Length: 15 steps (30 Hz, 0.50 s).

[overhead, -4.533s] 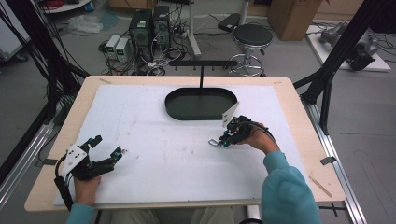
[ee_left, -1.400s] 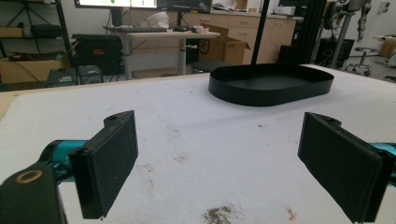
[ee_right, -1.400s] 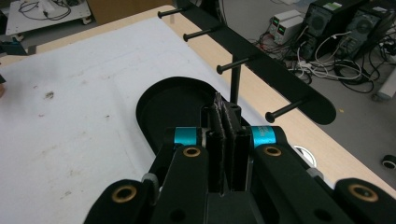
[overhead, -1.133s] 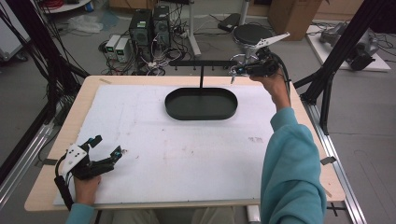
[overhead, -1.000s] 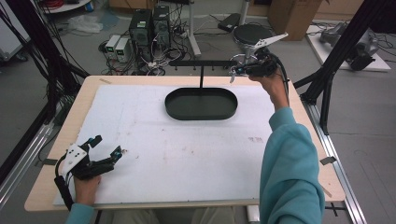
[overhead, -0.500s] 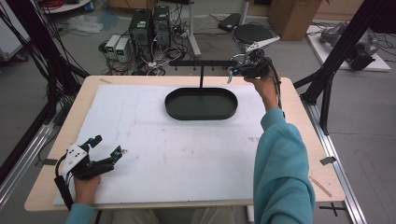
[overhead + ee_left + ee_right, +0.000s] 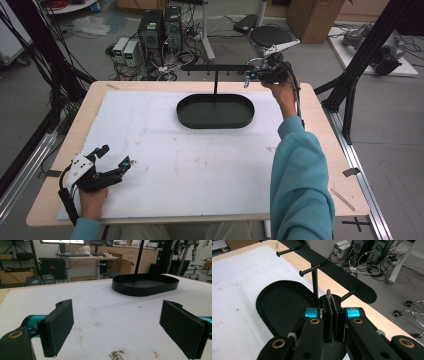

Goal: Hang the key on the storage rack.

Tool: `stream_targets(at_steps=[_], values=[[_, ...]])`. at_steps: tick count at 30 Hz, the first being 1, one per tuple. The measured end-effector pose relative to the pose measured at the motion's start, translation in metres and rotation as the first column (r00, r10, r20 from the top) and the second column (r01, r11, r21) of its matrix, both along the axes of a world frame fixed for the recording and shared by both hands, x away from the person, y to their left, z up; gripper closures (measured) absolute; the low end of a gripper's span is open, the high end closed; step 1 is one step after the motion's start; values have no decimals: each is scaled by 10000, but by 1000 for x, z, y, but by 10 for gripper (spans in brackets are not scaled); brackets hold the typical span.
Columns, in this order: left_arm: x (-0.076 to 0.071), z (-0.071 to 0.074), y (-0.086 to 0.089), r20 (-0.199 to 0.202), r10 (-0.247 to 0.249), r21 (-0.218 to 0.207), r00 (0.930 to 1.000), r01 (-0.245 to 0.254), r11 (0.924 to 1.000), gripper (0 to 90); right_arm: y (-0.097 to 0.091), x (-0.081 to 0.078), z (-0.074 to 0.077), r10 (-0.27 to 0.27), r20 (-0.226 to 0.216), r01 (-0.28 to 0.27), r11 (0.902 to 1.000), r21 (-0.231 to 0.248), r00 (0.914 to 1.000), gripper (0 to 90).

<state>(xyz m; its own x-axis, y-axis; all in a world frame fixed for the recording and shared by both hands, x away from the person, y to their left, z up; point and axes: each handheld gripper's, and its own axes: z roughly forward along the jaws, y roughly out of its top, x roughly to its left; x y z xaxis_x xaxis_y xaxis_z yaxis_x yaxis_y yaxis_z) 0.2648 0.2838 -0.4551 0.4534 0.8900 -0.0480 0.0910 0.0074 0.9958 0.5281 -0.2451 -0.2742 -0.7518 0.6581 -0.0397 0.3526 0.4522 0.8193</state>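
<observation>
Three pegs [image 7: 287, 251] on one rack [image 7: 332, 267], one tray [image 7: 215, 111].

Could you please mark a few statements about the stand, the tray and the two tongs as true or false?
1. The right tongs are shut near the rack above the tray. True.
2. The left tongs are clamped on the tray. False: they are open over the white mat, well short of the tray.
3. The tray is black and oval. True.
4. The tray holds several cups. False: it looks empty.
</observation>
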Motion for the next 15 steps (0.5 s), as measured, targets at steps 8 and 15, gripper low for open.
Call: stream_targets(at_steps=[8,15], values=[[0,0,0,2,-21,18,10000,21,10000,126,1,1,-2,-66,-77,65,10000,-20,9999,892],[0,0,0,-23,0,-17,10000,0,10000,125,1,1,-2,-233,-80,232,9997,-94,9997,893]])
